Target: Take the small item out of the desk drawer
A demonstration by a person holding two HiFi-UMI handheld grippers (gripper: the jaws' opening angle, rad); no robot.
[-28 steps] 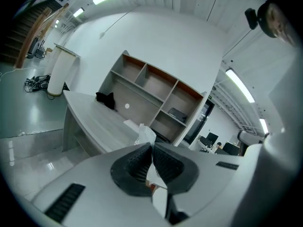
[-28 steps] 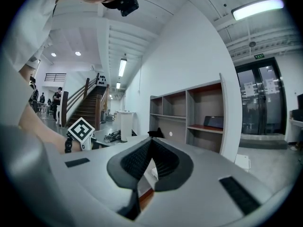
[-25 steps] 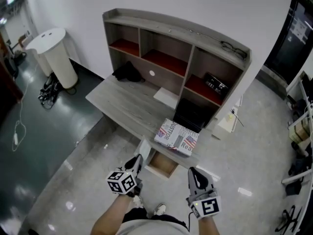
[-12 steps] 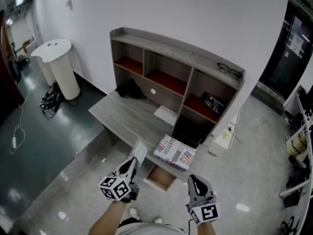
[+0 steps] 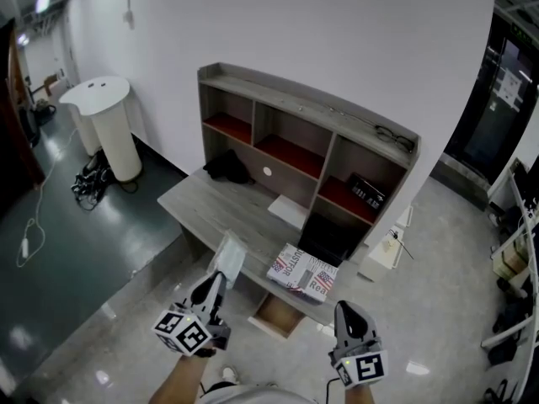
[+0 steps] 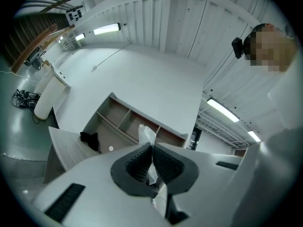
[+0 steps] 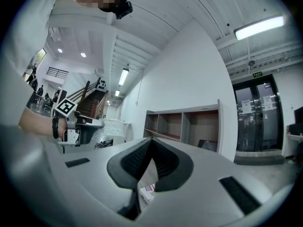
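Note:
The desk drawer [image 5: 277, 317] stands pulled out under the desk's front edge. My left gripper [image 5: 210, 291] is to its left and above it, shut on a small clear plastic packet [image 5: 229, 259] that sticks up past the tips. In the left gripper view the packet [image 6: 147, 135] is pinched between the ribbed pads [image 6: 138, 162], with the desk hutch [image 6: 124, 121] behind. My right gripper [image 5: 346, 320] hangs to the right of the drawer, shut with nothing between its fingers. In the right gripper view its tips [image 7: 151, 142] meet, and my left gripper [image 7: 78, 126] shows at the left.
A flag-patterned box [image 5: 303, 270] lies on the desk [image 5: 210, 204] above the drawer. A black bundle [image 5: 226, 167] and a white sheet [image 5: 289, 209] sit further back. The hutch [image 5: 312, 108] holds a black device [image 5: 368, 192], with glasses [image 5: 394, 135] on top. A white round stand [image 5: 105, 116] and cables [image 5: 88, 179] are at the left.
My left gripper has drawn back and to the left from the drawer with the packet in it. The head view has backed away from the desk. The right gripper stays shut.

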